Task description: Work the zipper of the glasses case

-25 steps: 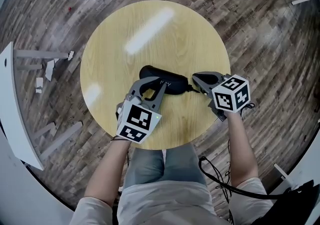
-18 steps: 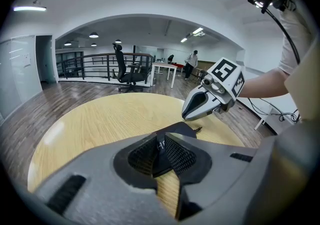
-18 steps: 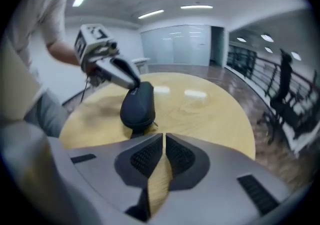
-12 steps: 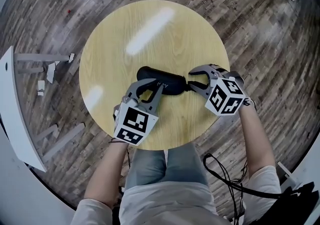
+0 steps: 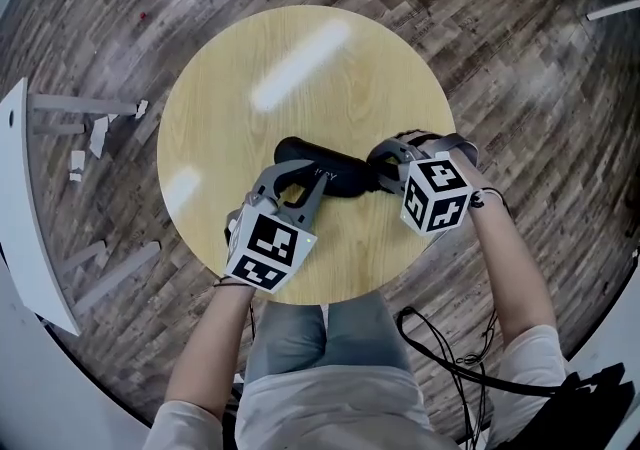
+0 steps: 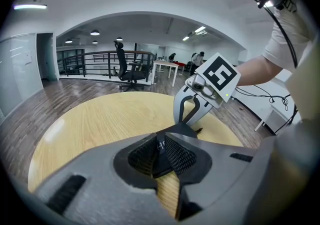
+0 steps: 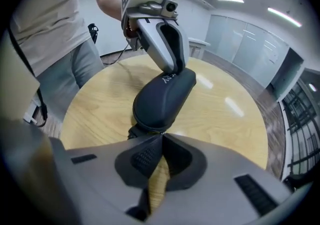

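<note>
Glasses case lies mid-frame on the round table. My left tool clamps the case's lower edge. My right tool sits closed, tips together, at its right end; can't confirm a pinch.

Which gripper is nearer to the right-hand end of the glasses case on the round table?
Right. The right gripper has its fingers together, tips against that end of the glasses case. The left gripper clamps the case farther along, nearer its middle.
</note>
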`<state>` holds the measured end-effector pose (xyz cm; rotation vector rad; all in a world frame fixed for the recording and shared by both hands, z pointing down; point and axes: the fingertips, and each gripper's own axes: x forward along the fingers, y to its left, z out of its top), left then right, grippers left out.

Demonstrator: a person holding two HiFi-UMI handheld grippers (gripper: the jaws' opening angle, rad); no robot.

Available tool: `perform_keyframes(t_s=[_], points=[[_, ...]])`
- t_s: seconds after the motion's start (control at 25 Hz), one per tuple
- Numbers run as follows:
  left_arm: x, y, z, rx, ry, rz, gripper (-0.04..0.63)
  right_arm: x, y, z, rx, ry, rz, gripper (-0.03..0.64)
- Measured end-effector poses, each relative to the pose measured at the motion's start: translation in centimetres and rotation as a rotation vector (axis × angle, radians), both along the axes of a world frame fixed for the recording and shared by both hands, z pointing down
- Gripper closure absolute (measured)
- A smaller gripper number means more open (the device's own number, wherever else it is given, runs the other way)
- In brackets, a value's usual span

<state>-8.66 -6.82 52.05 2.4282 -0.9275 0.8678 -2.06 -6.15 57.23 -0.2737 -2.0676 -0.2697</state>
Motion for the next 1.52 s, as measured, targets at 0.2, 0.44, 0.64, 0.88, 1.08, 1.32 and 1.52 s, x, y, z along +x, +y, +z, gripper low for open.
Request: perform_keyframes(t_s=[0.2, 0.44, 0.64, 0.88, 1.08, 1.32, 1.52], points=[[-0.2, -0.2, 0.0, -0.014, -0.005, -0.013, 0.543, 0.2, -0.2, -0.4, 0.006, -0.003, 0.073, 0.618], [0.0, -0.2, 0.1, 0.002, -0.019, -0.015, 0.543, 1.2, 0.6, -0.8, 0.008, 0.011, 0.148, 0.618], [0.0, -0.5, 0.0, 0.011, -0.016, -0.020, 0.543, 1.2, 2.0, -1.1, 0.016, 0.005, 0.248, 0.618], [0.2, -0.8, -0.5, 0.024, -0.014, -0.010, 0.543, 0.9, 3.7, -1.7, -0.033, -0.027, 0.522, 0.618], [0.1, -1.2, -0.5, 0.024, 0.002, -0.017, 0.543, -1.0, 4.7, -2.0, -0.102, -0.095, 0.767, 0.618], [0.3, -1.5, -2.0, 0.045, 0.016, -0.006, 0.543, 0.1, 3.8, -2.3, -0.066, -0.121, 0.921, 0.618], [2.1, -1.8, -2.5, 0.007, 0.043, 0.057, 0.543, 4.3, 0.8, -1.7, 0.089, -0.086, 0.782, 0.618]])
